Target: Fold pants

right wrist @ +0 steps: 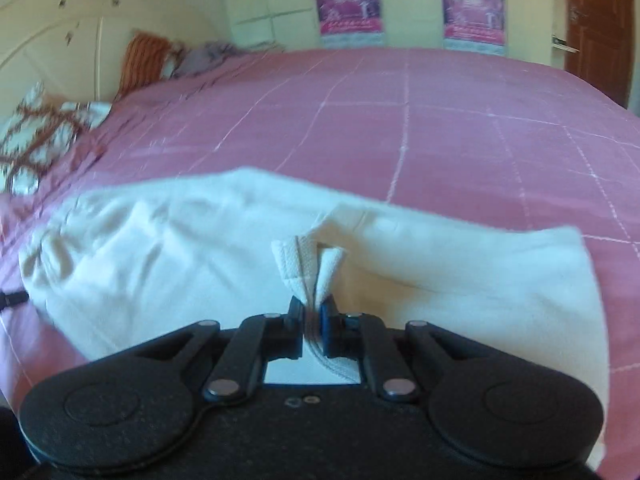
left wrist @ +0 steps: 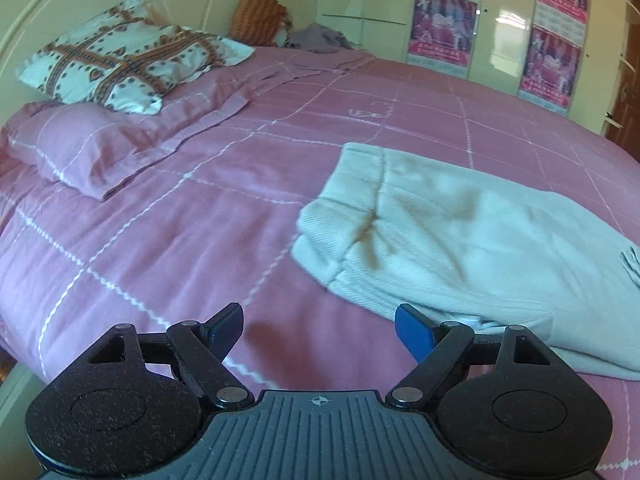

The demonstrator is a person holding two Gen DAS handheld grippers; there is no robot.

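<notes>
The white pants (left wrist: 460, 236) lie on the pink bedspread (left wrist: 192, 224), to the right in the left wrist view. My left gripper (left wrist: 319, 326) is open and empty, just left of the pants' near edge, above the bedspread. In the right wrist view the pants (right wrist: 160, 248) spread across the bed in front of me. My right gripper (right wrist: 313, 312) is shut on a bunched ribbed edge of the pants (right wrist: 308, 268), which stands up between the fingers.
A patterned pillow (left wrist: 120, 60) lies on a pink pillow (left wrist: 80, 148) at the head of the bed on the left. An orange cushion (left wrist: 260, 16) and grey cloth (left wrist: 320, 38) sit at the far side. Wardrobe doors with posters (left wrist: 444, 16) stand behind the bed.
</notes>
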